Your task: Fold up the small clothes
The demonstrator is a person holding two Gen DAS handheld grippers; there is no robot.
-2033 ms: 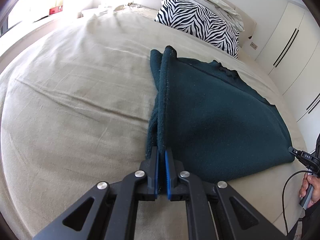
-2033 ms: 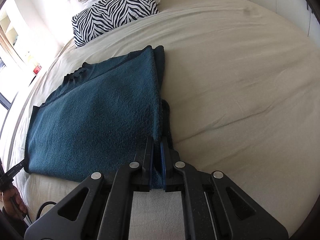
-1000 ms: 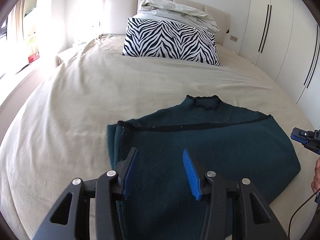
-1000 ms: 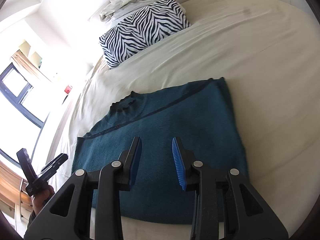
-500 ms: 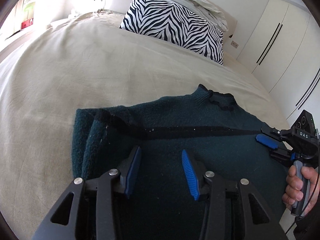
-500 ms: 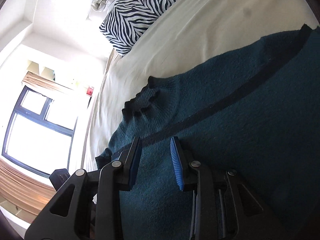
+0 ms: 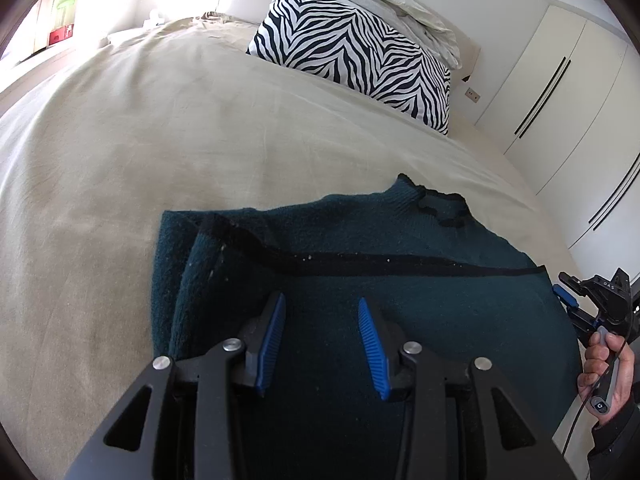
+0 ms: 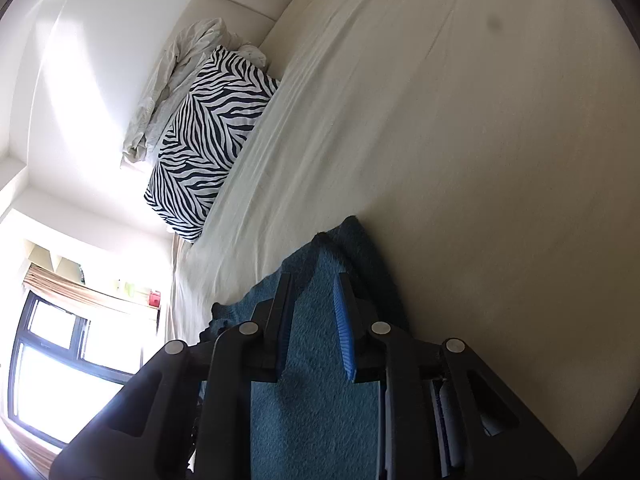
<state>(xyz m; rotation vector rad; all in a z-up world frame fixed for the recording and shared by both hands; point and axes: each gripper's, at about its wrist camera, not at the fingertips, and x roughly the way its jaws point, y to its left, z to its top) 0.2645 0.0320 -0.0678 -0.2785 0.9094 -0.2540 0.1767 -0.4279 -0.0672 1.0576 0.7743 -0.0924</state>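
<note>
Both tongs have let go of the sweater and come down low over it. Two seconds back, each pair was pinched on a bunched side of the cloth; now the dark green sweater (image 7: pixel 400 288) lies flat on the bed (image 7: pixel 180 140), with its sides folded in and its neck pointing at the zebra pillow (image 7: pixel 360 52).

The left tongs (image 7: pixel 322 340) hang over the left half of the sweater. Their blue pads are spread apart and nothing is between them. They sat a bit wider a second back.

The right tongs (image 8: pixel 310 328) have rolled over since then, so the room looks tipped on its side in their view. They are now at the right edge of the sweater (image 8: pixel 316 380), near its top corner. Their jaws are closing, with only a narrow gap left, and the pads pinch nothing yet.

In the left view, a hand (image 7: pixel 608 368) holds the right tongs by the sweater's right edge.
</note>
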